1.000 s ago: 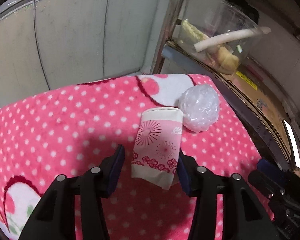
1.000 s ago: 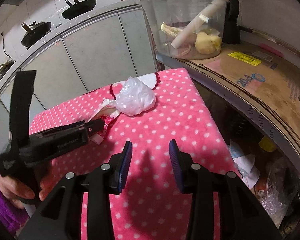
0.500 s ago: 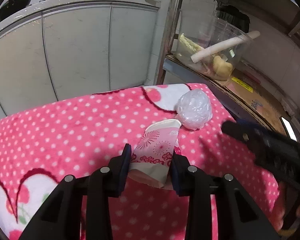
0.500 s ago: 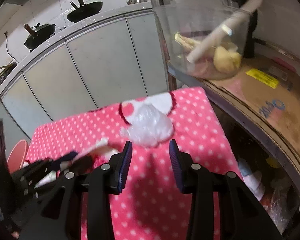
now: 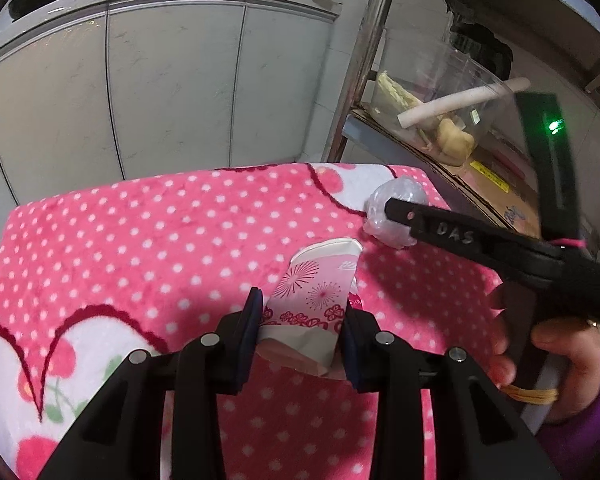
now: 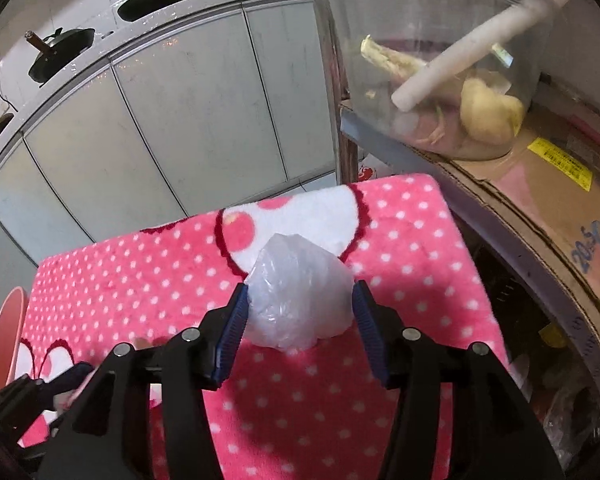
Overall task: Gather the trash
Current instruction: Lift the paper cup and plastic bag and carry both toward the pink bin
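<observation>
A pink dotted blanket [image 5: 148,240] covers the surface on which both pieces of trash lie. A balled plastic bag [image 6: 296,300] rests near the far right corner, and a flattened paper cup [image 5: 314,300] lies just beside it, toward the middle.

The step in hand is judged to be a double pickup. The cup is clenched between the pads of the left gripper [image 5: 302,332], pressed at both sides. The right gripper [image 6: 298,330] is placed around the bag with its jaws opening; the left pad sits at the bag's edge, while a narrow gap is seen at the right pad, so the bag is straddled, not yet gripped.

For a good result, the right jaws should be widened until the whole bag fits, pushed further forward so the pads reach its widest part, and then closed firmly, since thin film is likely to slip or squash out. The cup should be lifted straight up, so that it is not dragged against the blanket.

Compared with a second ago, the cup has been closed upon, where it was only bracketed by wider jaws. The right gripper has been brought from bare blanket up to the bag, and it is now seen in the left view, where it was absent.
</observation>
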Action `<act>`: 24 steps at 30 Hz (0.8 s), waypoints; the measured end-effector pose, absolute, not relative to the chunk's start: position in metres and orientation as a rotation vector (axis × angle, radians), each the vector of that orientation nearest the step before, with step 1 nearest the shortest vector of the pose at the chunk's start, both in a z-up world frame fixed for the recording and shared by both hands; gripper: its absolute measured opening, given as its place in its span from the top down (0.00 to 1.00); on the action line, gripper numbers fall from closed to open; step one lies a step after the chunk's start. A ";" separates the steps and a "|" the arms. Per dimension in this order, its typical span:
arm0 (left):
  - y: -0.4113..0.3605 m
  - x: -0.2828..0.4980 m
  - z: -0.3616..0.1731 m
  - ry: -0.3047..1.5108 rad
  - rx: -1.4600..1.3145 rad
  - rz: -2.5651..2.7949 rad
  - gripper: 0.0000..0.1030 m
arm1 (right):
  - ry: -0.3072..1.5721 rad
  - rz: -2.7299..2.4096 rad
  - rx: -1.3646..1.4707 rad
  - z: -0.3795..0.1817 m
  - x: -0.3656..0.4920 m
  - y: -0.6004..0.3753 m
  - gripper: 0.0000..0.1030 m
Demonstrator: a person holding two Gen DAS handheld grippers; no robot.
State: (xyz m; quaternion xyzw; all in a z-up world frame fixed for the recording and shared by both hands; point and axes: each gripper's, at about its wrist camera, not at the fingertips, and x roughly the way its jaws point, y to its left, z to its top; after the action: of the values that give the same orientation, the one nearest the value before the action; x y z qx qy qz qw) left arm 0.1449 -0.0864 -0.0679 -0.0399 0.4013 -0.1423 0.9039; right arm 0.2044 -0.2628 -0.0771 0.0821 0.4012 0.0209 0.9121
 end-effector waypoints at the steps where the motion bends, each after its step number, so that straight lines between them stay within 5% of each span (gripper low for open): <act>1: -0.085 0.144 -0.067 0.829 -0.086 -0.292 0.66 | 0.825 0.041 0.167 -0.077 0.204 -0.262 0.48; 8: -0.074 0.136 -0.061 0.823 -0.100 -0.275 0.66 | 0.797 0.029 0.124 -0.070 0.189 -0.251 0.67; 24: -0.042 0.084 -0.025 0.754 -0.077 -0.193 0.66 | 0.751 0.060 0.103 -0.035 0.107 -0.214 0.69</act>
State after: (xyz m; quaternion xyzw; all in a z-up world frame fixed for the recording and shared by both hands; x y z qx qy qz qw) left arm 0.0840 -0.0424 -0.0254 -0.0376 0.3673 -0.0941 0.9246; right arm 0.1074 -0.2137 -0.0349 0.0504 0.3666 0.0295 0.9286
